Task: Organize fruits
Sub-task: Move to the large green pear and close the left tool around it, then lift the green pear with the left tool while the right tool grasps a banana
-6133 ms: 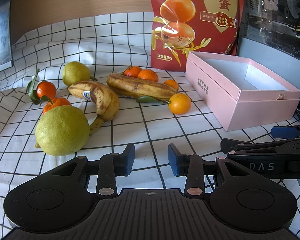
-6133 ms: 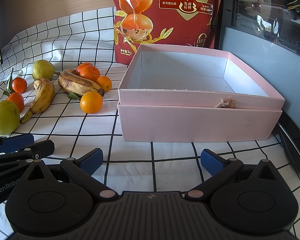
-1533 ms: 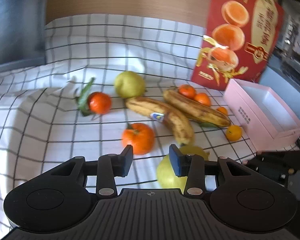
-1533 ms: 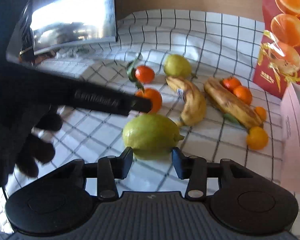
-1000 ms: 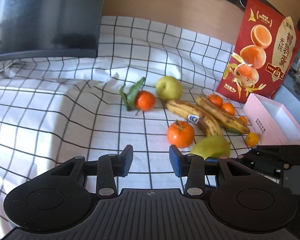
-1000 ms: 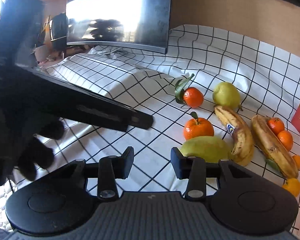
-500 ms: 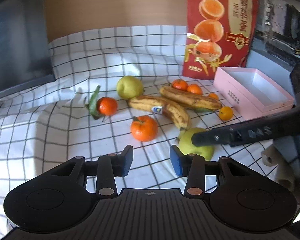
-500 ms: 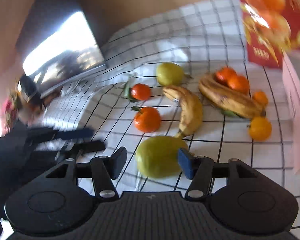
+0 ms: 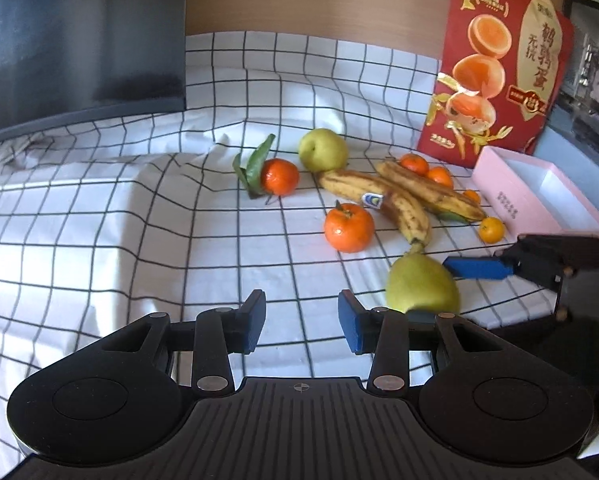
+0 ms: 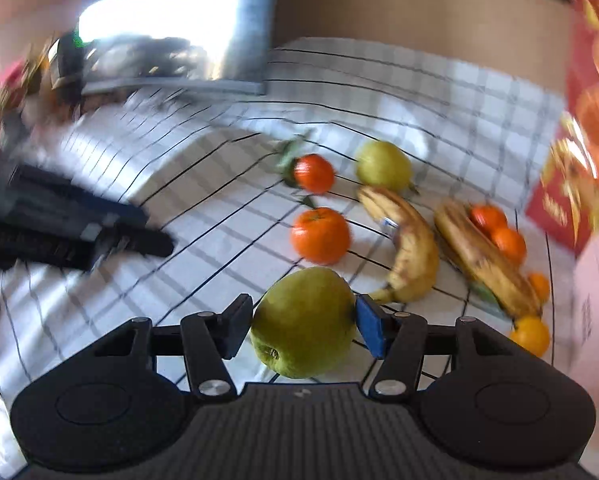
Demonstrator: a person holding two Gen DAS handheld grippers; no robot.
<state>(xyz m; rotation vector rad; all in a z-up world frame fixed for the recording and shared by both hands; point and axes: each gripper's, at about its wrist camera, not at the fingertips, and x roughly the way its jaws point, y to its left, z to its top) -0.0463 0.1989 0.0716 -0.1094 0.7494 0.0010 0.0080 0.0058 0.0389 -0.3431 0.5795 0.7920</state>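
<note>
My right gripper [image 10: 304, 326] is shut on a large green pear [image 10: 305, 322] and holds it above the checked cloth; the pear also shows in the left wrist view [image 9: 421, 284], with a blue fingertip [image 9: 477, 268] against it. My left gripper [image 9: 301, 322] is open and empty, over bare cloth left of the fruit. On the cloth lie two bananas [image 9: 395, 204], a small green pear [image 9: 322, 149], a leafy mandarin [image 9: 279, 177], a bigger mandarin [image 9: 348, 227] and several small ones. The open pink box [image 9: 539, 196] stands at the right.
A red snack bag [image 9: 495, 68] stands behind the box. A dark monitor [image 9: 79, 36] stands at the back left on the checked cloth [image 9: 139, 220]. A grey wall [image 9: 579, 168] runs behind the box. The right wrist view is motion-blurred.
The right gripper has closed on the large pear and lifted it, and its view has swung. The left gripper has turned a little left. The other fruit has not moved.
</note>
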